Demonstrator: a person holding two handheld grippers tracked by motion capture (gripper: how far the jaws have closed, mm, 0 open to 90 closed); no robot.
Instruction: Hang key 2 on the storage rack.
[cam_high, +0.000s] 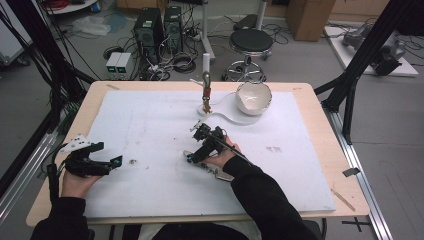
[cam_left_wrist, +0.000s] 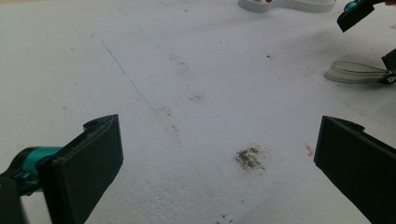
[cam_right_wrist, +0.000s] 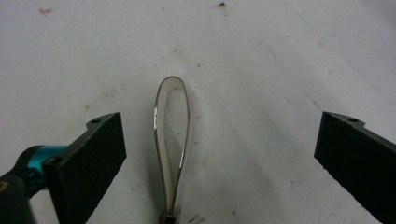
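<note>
Hovering with jaws spread wide over the spoon (cam_right_wrist: 173, 144) lying flat on the white foam board (cam_high: 150, 130), the right gripper (cam_high: 189, 159) had not yet grasped it, while the left gripper (cam_high: 118, 161) waited spread, empty.

From the high view we look forward and down over the whole white foam sheet (cam_high: 150, 150), the person's forearms entering at the bottom edge and the room's floor beyond. The left gripper view sits low and close to the sheet (cam_left_wrist: 187, 70), looking along its own two jaws across the surface toward the right gripper (cam_left_wrist: 355, 14) farther off. The right gripper view hangs close above a clear loop (cam_right_wrist: 173, 140) (the same loop (cam_left_wrist: 355, 72) appears at the left gripper view's right edge), which both gripper views share.
</note>
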